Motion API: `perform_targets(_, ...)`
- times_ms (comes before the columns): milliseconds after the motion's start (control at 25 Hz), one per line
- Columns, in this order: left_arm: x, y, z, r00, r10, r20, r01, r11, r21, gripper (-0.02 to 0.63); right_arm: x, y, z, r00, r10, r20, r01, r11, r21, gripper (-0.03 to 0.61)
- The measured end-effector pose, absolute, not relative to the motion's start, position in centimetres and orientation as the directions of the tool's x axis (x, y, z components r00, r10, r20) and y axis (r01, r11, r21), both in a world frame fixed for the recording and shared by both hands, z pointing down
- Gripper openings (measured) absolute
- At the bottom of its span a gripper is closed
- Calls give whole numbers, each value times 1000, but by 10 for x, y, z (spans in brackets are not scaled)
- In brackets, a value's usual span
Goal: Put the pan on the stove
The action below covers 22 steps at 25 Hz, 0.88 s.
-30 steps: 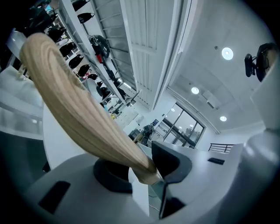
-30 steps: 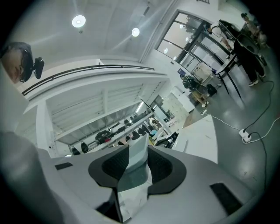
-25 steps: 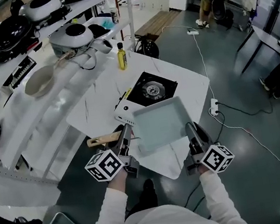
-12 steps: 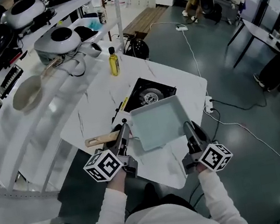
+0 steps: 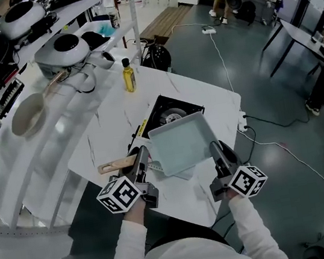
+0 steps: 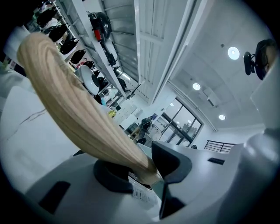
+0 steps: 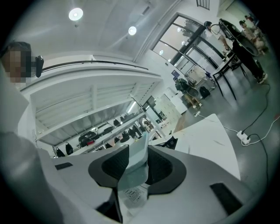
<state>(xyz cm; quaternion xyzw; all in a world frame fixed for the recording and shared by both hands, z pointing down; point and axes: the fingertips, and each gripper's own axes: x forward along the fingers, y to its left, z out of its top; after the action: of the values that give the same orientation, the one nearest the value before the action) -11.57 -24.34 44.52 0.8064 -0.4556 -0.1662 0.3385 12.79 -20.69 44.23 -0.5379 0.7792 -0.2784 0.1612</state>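
1. The left gripper [image 6: 146,168] has its jaws pinched on the wooden handle [image 6: 74,109], which runs out from between the dark pads and away to the upper left
2. The right gripper [image 7: 133,168] has its jaws pressed on a thin pale edge of the pan [image 5: 182,144], and that wall stands upright between the two pads
3. In the head view the square, grey-blue pan hangs between the two grippers, just ahead of their tips, and its handle sticks out to the left past the left gripper
4. Just beyond the pan, ahead of both grippers, sits the stove [image 5: 169,114], black-topped with a round burner; the pan overlaps the stove's near part, and I cannot tell whether they touch
5. Beneath the grippers and the stove lies the white marbled table [image 5: 102,135]
6. Farther ahead, left of the left gripper, a yellow oil bottle [image 5: 128,76] stands upright near the table's far edge
7. Well off to the left, a pale bowl [image 5: 28,113] rests on a white shelf
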Motion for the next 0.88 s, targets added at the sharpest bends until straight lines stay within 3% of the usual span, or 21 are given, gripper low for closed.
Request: perform_targets(880,-105,-320,454,485,-871,78,-668,-311,676,143,140,-295,463,-427,-901,77,-732,294,-615,146)
